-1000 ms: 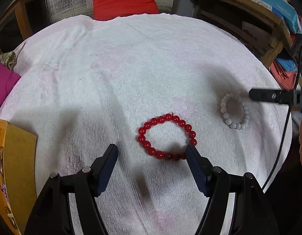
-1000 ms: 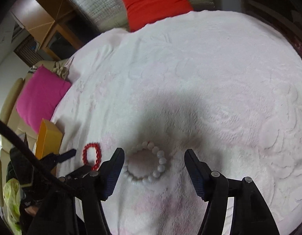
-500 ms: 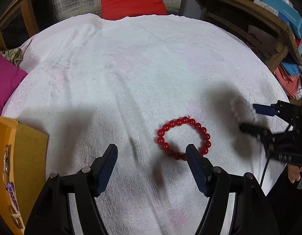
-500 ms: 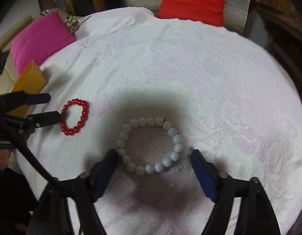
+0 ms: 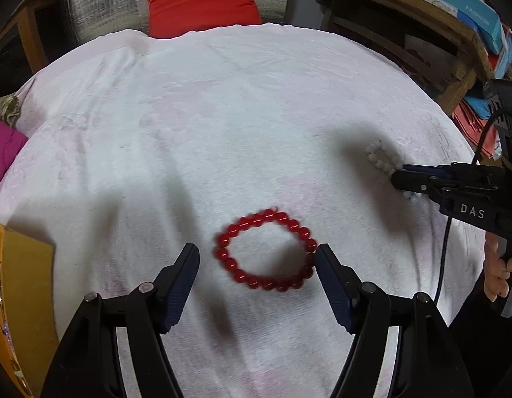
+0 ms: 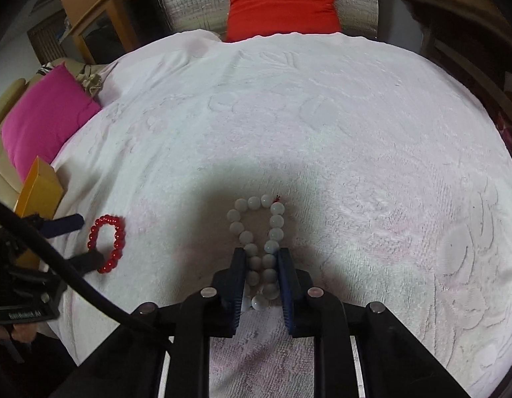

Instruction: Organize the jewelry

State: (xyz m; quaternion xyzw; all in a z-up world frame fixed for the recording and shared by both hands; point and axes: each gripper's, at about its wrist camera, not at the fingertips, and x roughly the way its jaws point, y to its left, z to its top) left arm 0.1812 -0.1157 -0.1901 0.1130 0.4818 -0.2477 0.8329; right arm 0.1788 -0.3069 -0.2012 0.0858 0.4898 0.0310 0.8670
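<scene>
A red bead bracelet [image 5: 265, 250] lies flat on the white towel [image 5: 222, 116], right between the fingertips of my left gripper [image 5: 257, 258], which is open around it. It also shows in the right wrist view [image 6: 107, 243]. My right gripper [image 6: 261, 257] is shut on a white bead bracelet [image 6: 256, 232], squeezing it into a narrow loop on the towel. In the left wrist view the right gripper [image 5: 400, 174] and the white bracelet [image 5: 380, 159] are at the right edge.
An orange box [image 5: 20, 298] with jewelry stands at the left edge, also seen in the right wrist view [image 6: 38, 189]. A pink cushion [image 6: 40, 119] lies left, a red cushion [image 6: 282, 3] at the back. Wooden shelves [image 5: 421, 16] stand at the right.
My right gripper has closed on the white bracelet, pinching it narrow. My left gripper has shifted so the red bracelet sits centred between its open fingers.
</scene>
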